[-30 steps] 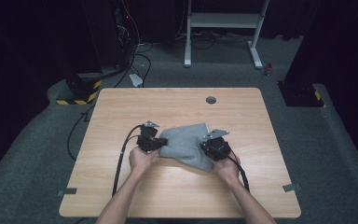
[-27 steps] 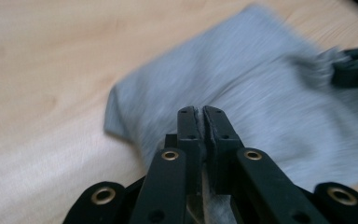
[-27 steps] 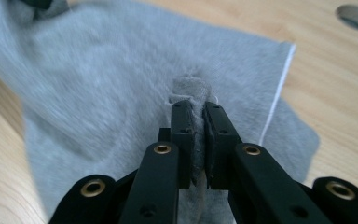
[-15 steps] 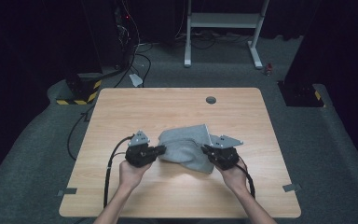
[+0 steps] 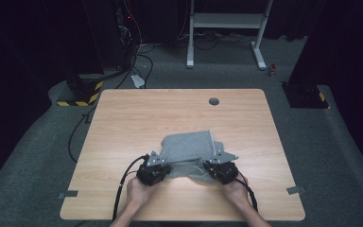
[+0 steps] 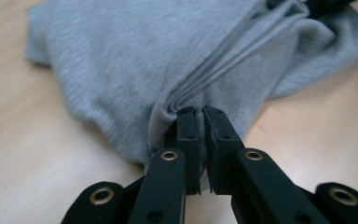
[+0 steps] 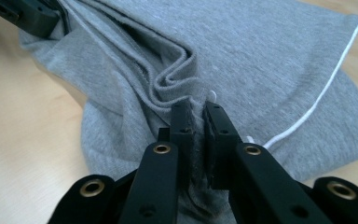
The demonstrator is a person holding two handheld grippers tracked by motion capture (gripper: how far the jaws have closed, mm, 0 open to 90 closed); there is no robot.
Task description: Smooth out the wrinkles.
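Near the table's (image 5: 123, 123) front edge, both grippers' fingers (image 6: 186, 135) clamped on grey garment (image 5: 189, 146). Could slip loose if pulled unevenly.

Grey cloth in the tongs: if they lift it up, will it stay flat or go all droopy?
Probably droopy: the grey cloth bunches into soft folds where the left tongs pinch it. It looks thin and likely light. With the right tongs clamped too, the middle would likely sag.
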